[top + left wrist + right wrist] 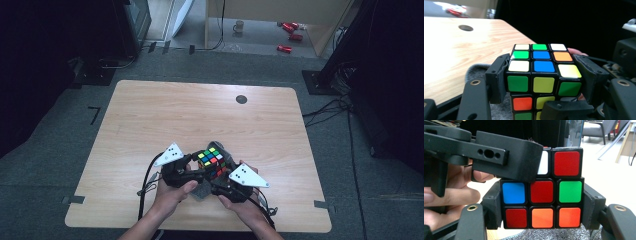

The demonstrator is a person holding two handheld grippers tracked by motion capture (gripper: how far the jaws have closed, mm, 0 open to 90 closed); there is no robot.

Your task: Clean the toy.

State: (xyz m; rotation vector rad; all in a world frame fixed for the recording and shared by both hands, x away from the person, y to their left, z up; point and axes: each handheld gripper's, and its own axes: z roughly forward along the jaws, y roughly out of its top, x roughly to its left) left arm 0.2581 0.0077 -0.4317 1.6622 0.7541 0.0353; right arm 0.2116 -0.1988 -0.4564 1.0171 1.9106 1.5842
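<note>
A scrambled Rubik's cube (211, 160) is held just above the near middle of the wooden table (150, 115), between both grippers. My left gripper (202, 166) comes in from the left. In the left gripper view its pads (499, 77) press on both sides of the cube's (544, 67) top layer, so my left gripper (544, 75) is shut on it. My right gripper (218, 171) comes in from the right. Its pads (592, 207) clamp the two lower layers of the cube (541, 192), so my right gripper (542, 206) is shut on it too.
A grey pad (200, 192) lies on the table under the cube. A round cable hole (241, 99) sits at the table's far side. Cables trail off the near edge. On the floor beyond the table are red cans (290, 30) and a mug (239, 26).
</note>
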